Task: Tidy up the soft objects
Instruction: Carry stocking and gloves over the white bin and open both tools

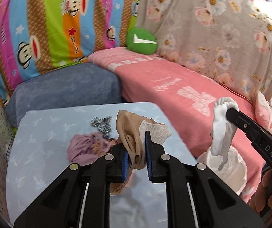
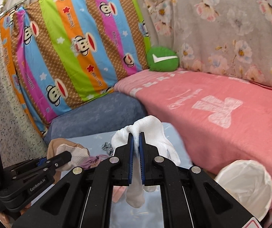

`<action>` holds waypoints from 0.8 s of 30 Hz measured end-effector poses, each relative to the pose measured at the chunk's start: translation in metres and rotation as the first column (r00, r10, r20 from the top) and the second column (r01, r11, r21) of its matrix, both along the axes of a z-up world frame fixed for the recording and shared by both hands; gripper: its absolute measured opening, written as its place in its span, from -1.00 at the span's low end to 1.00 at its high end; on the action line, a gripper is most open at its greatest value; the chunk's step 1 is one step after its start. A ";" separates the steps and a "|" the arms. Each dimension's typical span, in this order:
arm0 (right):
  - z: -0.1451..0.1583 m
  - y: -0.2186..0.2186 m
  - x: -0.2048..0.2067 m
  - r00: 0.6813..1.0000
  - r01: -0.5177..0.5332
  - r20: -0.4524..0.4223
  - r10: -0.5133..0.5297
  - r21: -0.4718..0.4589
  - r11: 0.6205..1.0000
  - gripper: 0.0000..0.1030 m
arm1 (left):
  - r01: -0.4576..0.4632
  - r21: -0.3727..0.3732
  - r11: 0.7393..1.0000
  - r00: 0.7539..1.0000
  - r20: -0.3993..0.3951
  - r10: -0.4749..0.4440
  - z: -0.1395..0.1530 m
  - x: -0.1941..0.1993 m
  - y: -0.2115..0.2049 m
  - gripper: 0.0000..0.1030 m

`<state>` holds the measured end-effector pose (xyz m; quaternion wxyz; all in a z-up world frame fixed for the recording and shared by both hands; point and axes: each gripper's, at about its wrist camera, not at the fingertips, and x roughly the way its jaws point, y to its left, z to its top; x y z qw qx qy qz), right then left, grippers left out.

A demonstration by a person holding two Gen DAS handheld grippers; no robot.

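My left gripper point(image 1: 136, 152) is shut on a beige stocking point(image 1: 130, 133) with a white mesh toe, held above the pale blue table point(image 1: 44, 133). The same stocking point(image 2: 63, 150) and left gripper point(image 2: 67, 156) show at the lower left of the right wrist view. My right gripper point(image 2: 136, 152) is shut on a white sock point(image 2: 151, 131), which hangs down between the fingers. From the left wrist view that white sock point(image 1: 219, 131) dangles over a white-lined bin point(image 1: 229, 169). A purple cloth point(image 1: 84, 148) and a speckled grey sock point(image 1: 101, 125) lie on the table.
A pink blanket point(image 2: 212, 98) covers the bed to the right, with a green cushion point(image 2: 162, 58) at its far end. A blue-grey cushion point(image 1: 65, 93) sits behind the table. Striped cartoon fabric point(image 2: 75, 43) and floral fabric point(image 2: 221, 28) hang behind. The white bin point(image 2: 250, 186) stands beside the bed.
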<state>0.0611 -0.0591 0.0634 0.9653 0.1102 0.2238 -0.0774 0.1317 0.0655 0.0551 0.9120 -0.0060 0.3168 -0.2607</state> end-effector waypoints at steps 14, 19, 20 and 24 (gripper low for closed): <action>0.008 -0.117 -0.077 0.983 0.181 0.023 -0.181 0.006 0.983 -0.89 | 0.240 0.046 0.970 0.969 0.044 -0.242 0.013 -0.050 -0.129 -0.71; -0.003 -0.152 -0.099 0.970 0.240 0.013 -0.241 0.026 0.970 -0.89 | 0.311 0.067 0.948 0.949 0.034 -0.313 0.007 -0.067 -0.168 -0.71; -0.005 -0.159 -0.104 0.967 0.252 0.010 -0.253 0.030 0.967 -0.89 | 0.324 0.072 0.943 0.945 0.033 -0.327 0.006 -0.070 -0.175 -0.71; -0.013 -0.179 -0.118 0.957 0.291 0.001 -0.291 0.043 0.956 -0.89 | 0.368 0.095 0.925 0.928 0.028 -0.372 0.002 -0.080 -0.198 -0.70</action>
